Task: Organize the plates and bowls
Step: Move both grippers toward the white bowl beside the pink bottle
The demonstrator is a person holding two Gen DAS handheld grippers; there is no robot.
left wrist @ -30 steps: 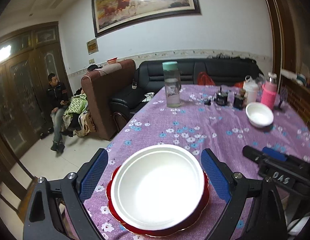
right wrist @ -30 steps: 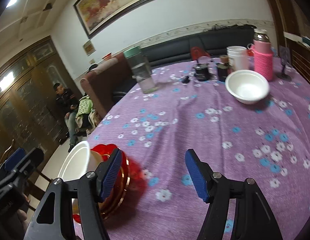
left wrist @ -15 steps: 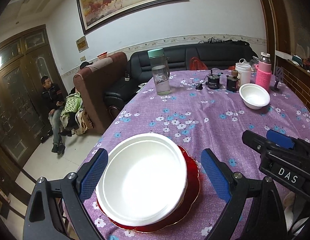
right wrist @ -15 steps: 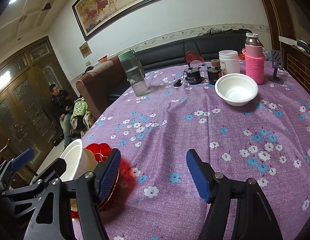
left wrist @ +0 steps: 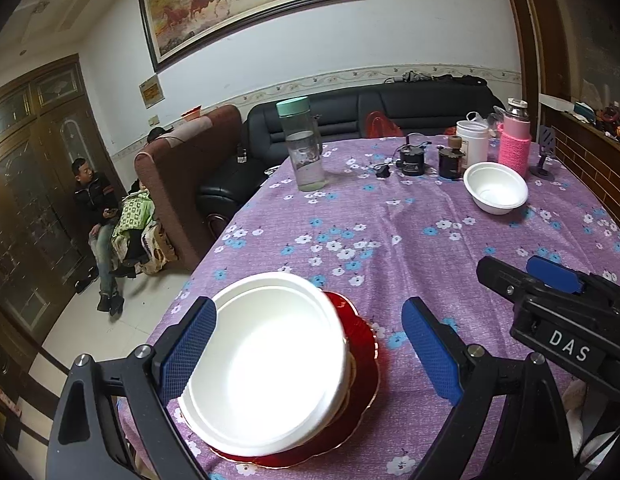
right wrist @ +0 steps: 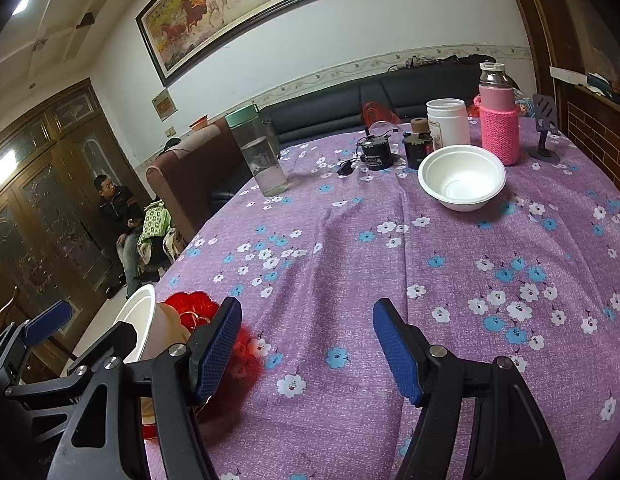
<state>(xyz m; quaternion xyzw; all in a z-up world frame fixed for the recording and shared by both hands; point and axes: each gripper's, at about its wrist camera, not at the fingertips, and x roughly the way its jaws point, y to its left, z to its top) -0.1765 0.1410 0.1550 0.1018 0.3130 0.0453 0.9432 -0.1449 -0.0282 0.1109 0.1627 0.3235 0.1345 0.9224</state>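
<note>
A large white bowl [left wrist: 266,364] sits on a red scalloped plate [left wrist: 361,380] at the near left edge of the purple flowered table. My left gripper [left wrist: 310,352] is open, its blue pads either side of the bowl, not closed on it. A small white bowl [left wrist: 495,188] stands far right; it also shows in the right wrist view [right wrist: 461,178]. My right gripper [right wrist: 308,354] is open and empty above bare cloth, right of the plate [right wrist: 186,306] and large bowl [right wrist: 140,326].
At the table's far end stand a clear bottle with a green lid [left wrist: 304,150], a white jar [left wrist: 471,140], a pink-sleeved bottle [left wrist: 515,140], two small dark jars [left wrist: 449,160] and a phone stand [left wrist: 543,156]. A sofa and a seated man [left wrist: 96,208] are beyond the left edge.
The left view has pulled back and shifted right, so the bowl and plate now sit lower left between the fingers. The right gripper has moved forward toward the small bowl.
</note>
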